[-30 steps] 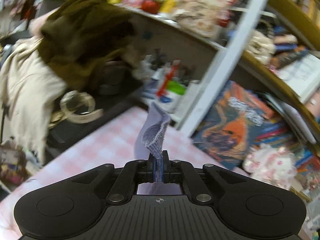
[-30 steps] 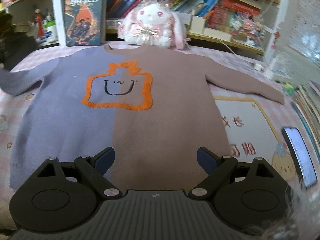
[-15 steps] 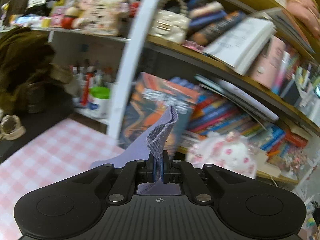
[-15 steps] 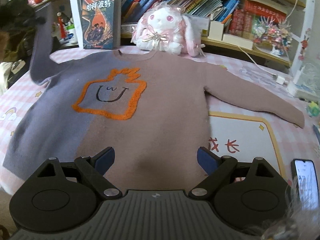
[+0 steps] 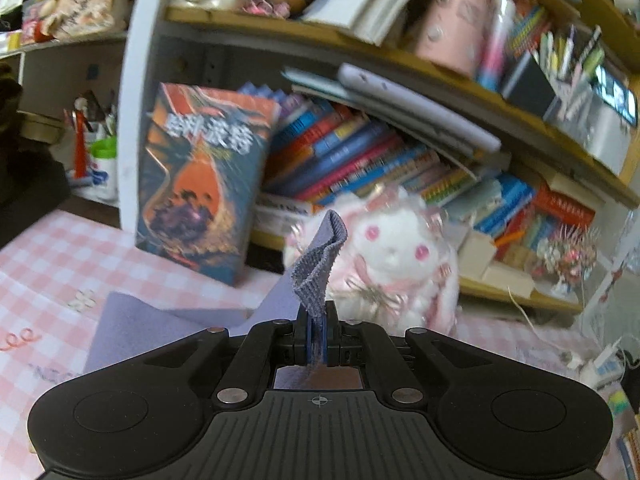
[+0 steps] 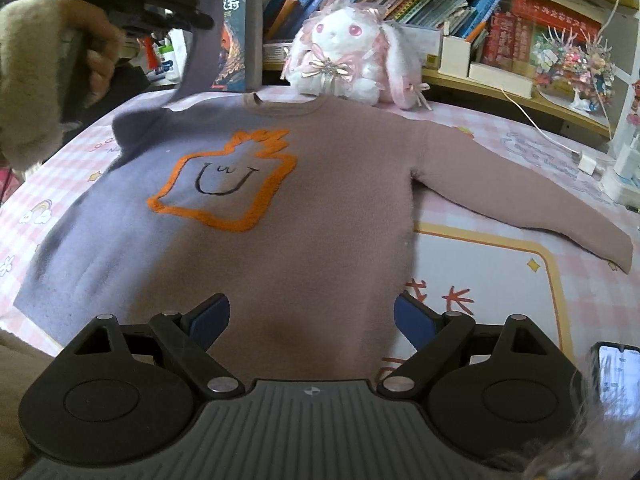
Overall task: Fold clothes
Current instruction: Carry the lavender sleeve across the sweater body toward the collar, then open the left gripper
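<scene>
**Purple, mauve and pink check**

The sweater (image 6: 320, 208) is split down the middle: lavender-purple on one half, dusty mauve-brown on the other. An orange fuzzy outline (image 6: 224, 184) on its chest frames a thin black smile. The ribbed cuff (image 5: 318, 268) is blue-purple. The counter cover (image 6: 560, 292) is pink-and-white check with a yellow border, red characters and small star prints. The plush rabbit (image 6: 344, 52) is white with pink eyes and pink ribbons. Both hand-held grippers are black with blue pads (image 6: 210, 320).

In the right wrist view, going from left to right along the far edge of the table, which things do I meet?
Lifted purple sleeve → orange-and-blue book → white plush rabbit → white charger plug.
</scene>
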### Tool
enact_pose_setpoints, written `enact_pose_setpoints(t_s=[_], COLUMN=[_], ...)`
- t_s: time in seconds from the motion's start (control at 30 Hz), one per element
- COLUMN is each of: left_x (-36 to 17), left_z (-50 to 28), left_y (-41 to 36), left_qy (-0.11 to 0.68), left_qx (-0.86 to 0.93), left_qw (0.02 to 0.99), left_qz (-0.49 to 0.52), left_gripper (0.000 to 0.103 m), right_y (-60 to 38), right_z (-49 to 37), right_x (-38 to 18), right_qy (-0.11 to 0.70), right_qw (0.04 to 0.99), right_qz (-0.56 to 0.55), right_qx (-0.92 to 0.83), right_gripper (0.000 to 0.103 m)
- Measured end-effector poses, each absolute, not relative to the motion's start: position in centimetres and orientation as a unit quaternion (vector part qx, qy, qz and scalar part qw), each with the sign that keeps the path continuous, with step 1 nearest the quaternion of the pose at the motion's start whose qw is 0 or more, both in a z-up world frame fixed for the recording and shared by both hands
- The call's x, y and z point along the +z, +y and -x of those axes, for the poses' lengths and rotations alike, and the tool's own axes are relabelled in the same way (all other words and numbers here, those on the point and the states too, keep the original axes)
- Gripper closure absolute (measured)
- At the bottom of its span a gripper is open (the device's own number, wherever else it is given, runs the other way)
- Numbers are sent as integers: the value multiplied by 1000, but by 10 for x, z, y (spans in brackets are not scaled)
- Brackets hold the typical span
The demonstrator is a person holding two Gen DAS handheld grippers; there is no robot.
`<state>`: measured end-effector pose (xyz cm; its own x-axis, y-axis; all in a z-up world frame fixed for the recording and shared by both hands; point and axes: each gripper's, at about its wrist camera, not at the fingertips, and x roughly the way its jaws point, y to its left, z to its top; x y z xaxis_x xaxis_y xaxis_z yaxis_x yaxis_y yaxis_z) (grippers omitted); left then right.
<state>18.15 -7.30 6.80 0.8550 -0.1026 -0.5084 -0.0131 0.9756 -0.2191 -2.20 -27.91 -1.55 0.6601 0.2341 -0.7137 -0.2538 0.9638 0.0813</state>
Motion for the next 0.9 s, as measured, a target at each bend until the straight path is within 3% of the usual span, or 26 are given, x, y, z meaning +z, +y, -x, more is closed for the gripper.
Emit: enact_pose_setpoints(t_s=[0.8, 0.9], left_x=[14, 13], left_z=[-189, -191], left_y=[-144, -148], left_qy=[349, 355], left_qx=[-86, -86], left_qw=[932, 930], left_qz=[38, 39], left_gripper=[99, 94], right_y=[-301, -302], right_z=[20, 22], right_x=[-18, -16], right_qy=[405, 403], right_qw=[908, 909], right_qz=[-3, -1], right_qx=[111, 108], right_gripper=[14, 14])
